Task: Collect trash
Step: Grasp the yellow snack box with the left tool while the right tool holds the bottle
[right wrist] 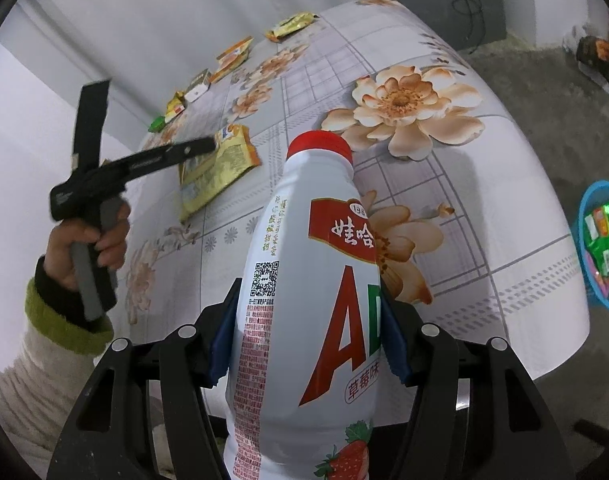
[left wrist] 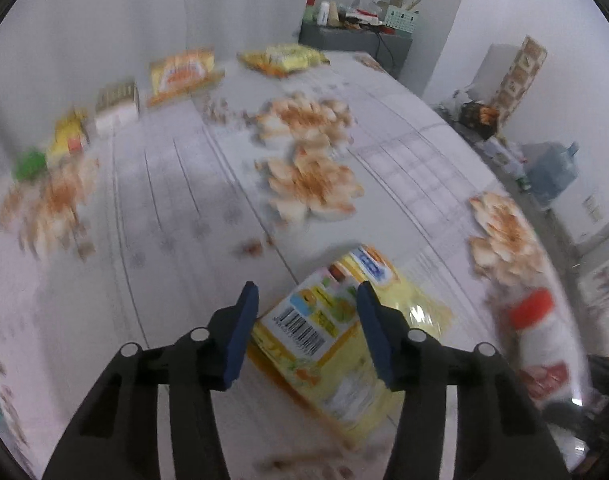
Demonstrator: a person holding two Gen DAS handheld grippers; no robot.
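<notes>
The right gripper (right wrist: 304,344) is clamping a white bottle (right wrist: 304,280) with a red cap between its 2 blue pads, holding it upright above the near edge of the flowered tabletop (right wrist: 484,208). The left gripper (left wrist: 306,332) is hovering with its jaws spread wide over a yellow wrapper (left wrist: 344,340) lying flat near the same edge, gripping nothing. More wrappers (right wrist: 232,56) are lying along the far edge. A blue basket (right wrist: 584,240) is sitting on the floor beyond the right edge.
</notes>
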